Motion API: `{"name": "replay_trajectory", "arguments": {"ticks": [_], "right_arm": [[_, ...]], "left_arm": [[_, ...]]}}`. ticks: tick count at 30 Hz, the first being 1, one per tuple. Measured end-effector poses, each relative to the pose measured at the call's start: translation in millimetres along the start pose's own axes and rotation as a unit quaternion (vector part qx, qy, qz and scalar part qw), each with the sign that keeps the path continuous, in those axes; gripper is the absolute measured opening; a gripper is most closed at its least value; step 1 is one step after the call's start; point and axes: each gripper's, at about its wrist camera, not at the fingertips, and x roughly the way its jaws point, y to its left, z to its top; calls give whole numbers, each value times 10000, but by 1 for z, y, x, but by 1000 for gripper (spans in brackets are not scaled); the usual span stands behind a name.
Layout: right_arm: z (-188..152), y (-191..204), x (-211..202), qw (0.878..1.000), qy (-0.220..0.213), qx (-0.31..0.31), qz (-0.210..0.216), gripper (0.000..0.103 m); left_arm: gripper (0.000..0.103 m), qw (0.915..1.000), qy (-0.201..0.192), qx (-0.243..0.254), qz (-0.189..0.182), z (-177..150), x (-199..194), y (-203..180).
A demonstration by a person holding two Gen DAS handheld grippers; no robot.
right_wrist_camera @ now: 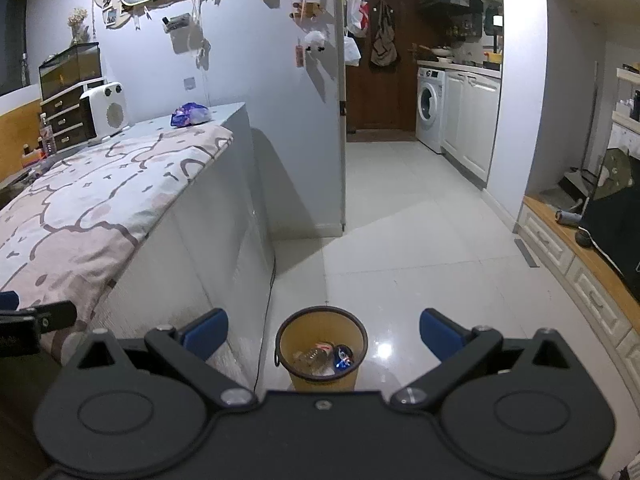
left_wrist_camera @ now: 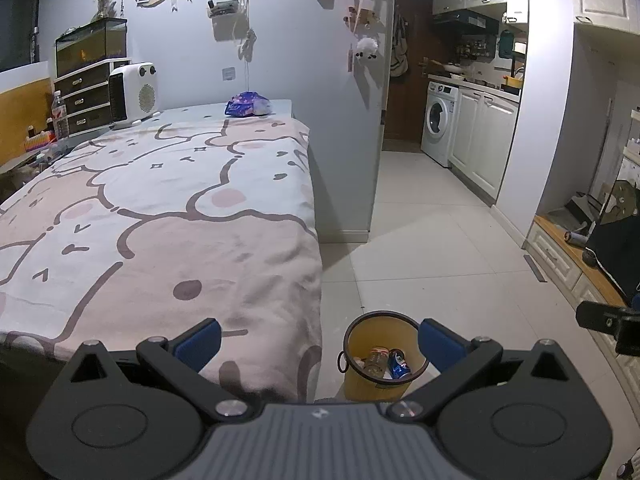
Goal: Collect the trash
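Note:
A small yellow trash bin [left_wrist_camera: 352, 384] with a dark rim stands on the floor beside the bed's corner; it also shows in the right wrist view [right_wrist_camera: 298, 376]. Inside lie a clear plastic bottle [left_wrist_camera: 376, 360] and a blue can [left_wrist_camera: 400, 364]. My left gripper [left_wrist_camera: 320, 340] is open and empty, above the bed corner and the bin. My right gripper [right_wrist_camera: 324, 332] is open and empty, straight above the bin. A purple snack bag [left_wrist_camera: 248, 105] lies at the far end of the bed, also in the right wrist view [right_wrist_camera: 190, 114].
The bed [left_wrist_camera: 160, 208] with a cartoon cover fills the left. A white heater [left_wrist_camera: 134, 94] and drawers with a fish tank [left_wrist_camera: 90, 46] stand behind it. Tiled floor [right_wrist_camera: 400, 240] leads to a washing machine [right_wrist_camera: 430, 108]. A low wooden-topped cabinet [right_wrist_camera: 580, 264] runs along the right.

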Motion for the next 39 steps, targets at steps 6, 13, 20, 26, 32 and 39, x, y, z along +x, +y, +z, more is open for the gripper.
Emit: {"name": "replay_trajectory", "arguments": {"ticks": [6, 13, 20, 26, 32, 39], "right_arm": [[-1, 3, 0, 10000, 39, -74, -50, 103], [-3, 5, 0, 9999, 54, -106, -42, 103], [-3, 5, 0, 9999, 46, -105, -53, 103], [-3, 6, 0, 9999, 39, -107, -63, 103], [-3, 6, 1, 9999, 55, -113, -51, 103], [-3, 7, 1, 9999, 61, -106, -59, 103]], "left_arm": [[103, 10000, 33, -7, -5, -3, 0, 1], [103, 10000, 62, -32, 6, -6, -1, 4], [103, 10000, 52, -37, 7, -5, -2, 4], [103, 10000, 55, -40, 4, -5, -2, 4], [103, 10000, 55, -28, 7, -5, -2, 3], [103, 10000, 58, -32, 8, -5, -3, 3]]}}
